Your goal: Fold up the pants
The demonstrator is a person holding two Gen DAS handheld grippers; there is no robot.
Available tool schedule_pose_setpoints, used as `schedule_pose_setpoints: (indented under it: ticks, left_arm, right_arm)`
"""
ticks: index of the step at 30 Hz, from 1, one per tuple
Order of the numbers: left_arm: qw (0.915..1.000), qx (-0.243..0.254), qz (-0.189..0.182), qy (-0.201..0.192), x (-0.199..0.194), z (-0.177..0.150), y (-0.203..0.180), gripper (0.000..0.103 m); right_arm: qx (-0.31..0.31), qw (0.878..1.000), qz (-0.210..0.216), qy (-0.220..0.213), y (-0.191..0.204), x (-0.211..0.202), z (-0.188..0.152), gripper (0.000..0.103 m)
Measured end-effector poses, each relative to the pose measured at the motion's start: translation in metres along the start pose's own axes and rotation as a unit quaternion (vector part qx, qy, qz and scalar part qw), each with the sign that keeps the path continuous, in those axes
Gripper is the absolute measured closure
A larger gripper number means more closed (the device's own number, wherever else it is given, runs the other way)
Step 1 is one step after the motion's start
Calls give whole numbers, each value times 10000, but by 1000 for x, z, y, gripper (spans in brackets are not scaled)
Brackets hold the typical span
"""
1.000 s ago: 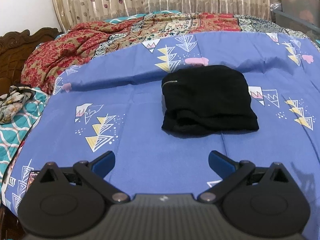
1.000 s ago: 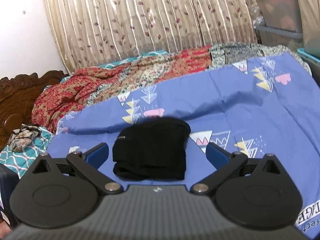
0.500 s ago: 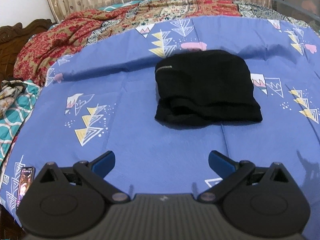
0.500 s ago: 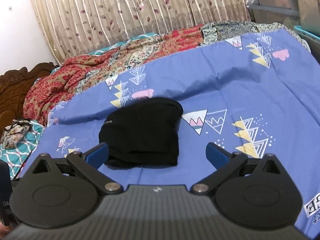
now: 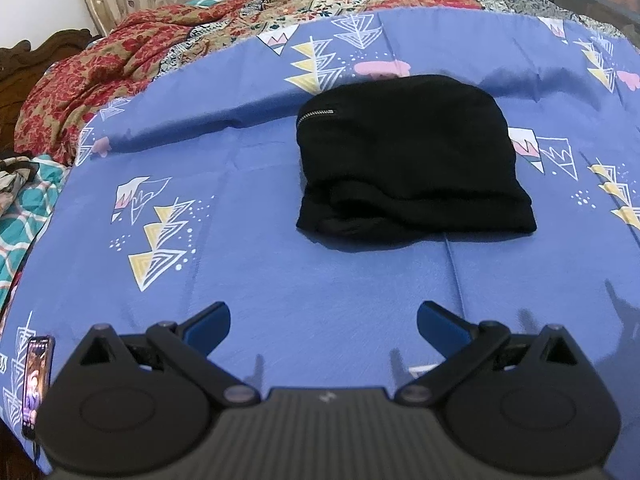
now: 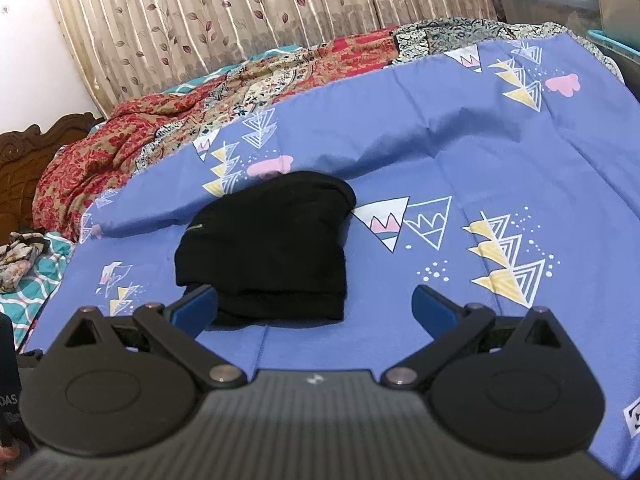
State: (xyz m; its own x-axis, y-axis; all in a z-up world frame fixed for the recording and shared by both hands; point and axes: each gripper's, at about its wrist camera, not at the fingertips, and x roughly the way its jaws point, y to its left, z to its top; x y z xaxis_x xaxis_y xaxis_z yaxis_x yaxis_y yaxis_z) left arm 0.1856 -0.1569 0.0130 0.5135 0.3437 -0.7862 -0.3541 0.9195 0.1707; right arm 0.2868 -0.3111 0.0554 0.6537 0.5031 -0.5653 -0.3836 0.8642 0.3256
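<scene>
Starting way over on the left edge of the bed, there's a dark carved wooden headboard and a bit of teal and white patterned quilt with a small crumpled floral cloth sitting on it. Down at the near left corner of the blue bedsheet with yellow and white triangle prints lies a slim smartphone with its screen lit, right at the sheet's edge. The left gripper hovers over bare sheet near the front edge, its blue-tipped fingers spread wide apart and holding nothing. Moving toward the middle, the black pants folded into a compact bundle lie flat on the sheet, a short silver zipper showing at the far left corner of the bundle, stacked layers visible along the near side. Nothing touches them in the left wrist view. In the right wrist view the same pants sit left of centre, and the right gripper is also wide open and empty; its left finger overlaps the bundle's near left corner, though I can't tell if it touches. Behind everything, a rumpled red floral blanket runs along the far edge, with beige leaf-print curtains beyond.
</scene>
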Motion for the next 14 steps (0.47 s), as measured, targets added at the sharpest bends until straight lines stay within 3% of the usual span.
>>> schedule_pose_setpoints:
  ticks: [8, 14]
  left_arm:
    - [9999, -25, -72, 99, 15, 5, -3, 0]
    - [9987, -51, -510, 23, 22, 3, -1, 0]
  right_arm:
    - [-121, 9999, -119, 5, -1, 13, -3, 0]
    - [-295, 9993, -214, -60, 2, 21, -9, 0]
